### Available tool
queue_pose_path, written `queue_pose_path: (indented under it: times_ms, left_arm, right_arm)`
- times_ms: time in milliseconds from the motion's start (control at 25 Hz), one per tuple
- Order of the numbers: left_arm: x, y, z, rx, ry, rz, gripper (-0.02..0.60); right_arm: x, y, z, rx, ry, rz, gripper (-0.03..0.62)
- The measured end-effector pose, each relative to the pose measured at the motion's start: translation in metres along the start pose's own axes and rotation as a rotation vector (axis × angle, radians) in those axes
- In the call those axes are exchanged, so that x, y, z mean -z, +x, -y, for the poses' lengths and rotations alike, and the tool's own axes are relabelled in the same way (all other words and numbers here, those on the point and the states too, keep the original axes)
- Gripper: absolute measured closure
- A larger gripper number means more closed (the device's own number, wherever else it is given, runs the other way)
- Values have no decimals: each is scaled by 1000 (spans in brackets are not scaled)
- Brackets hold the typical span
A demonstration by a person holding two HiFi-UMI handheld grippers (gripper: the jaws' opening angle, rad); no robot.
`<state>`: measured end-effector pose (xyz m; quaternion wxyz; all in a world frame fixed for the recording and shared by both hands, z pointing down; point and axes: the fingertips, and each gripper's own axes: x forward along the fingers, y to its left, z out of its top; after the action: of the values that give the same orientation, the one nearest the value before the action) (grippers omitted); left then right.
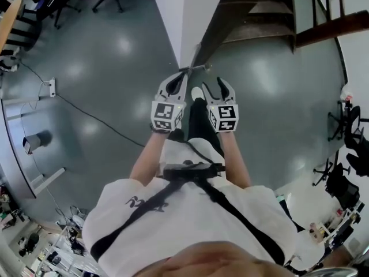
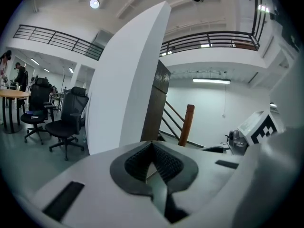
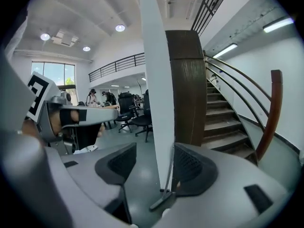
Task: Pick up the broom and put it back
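The broom (image 1: 194, 59) is a thin pole that leans upright against the corner of the white wall (image 1: 184, 16). In the right gripper view its handle (image 3: 170, 170) runs down between the jaws to a dark head (image 3: 160, 202) on the floor. My right gripper (image 3: 155, 148) is open; the handle stands close by its right pad and well apart from the left pad. In the head view the right gripper (image 1: 212, 84) is just below the broom. My left gripper (image 1: 181, 77) hangs beside it, and its fingertips (image 2: 152, 144) meet with nothing seen between them.
A dark wooden staircase (image 3: 223, 127) with a curved rail rises right of the wall. Black office chairs (image 2: 66, 122) and a round table (image 2: 12, 95) stand to the left. A cable (image 1: 92, 117) crosses the grey floor. The person's shoe (image 1: 197, 92) is under the grippers.
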<state>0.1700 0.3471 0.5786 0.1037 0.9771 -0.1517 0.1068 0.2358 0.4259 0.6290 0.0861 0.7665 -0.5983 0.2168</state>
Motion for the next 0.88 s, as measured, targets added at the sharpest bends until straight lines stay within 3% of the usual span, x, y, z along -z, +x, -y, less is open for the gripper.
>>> queue_pose_path:
  times_ms: [160, 880]
  left_arm:
    - [16, 23, -6, -24, -5, -27, 569]
    - [76, 96, -73, -161, -84, -112, 569]
  right_arm:
    - [29, 21, 20, -4, 30, -62, 303]
    - [113, 205, 74, -35, 123, -199, 304]
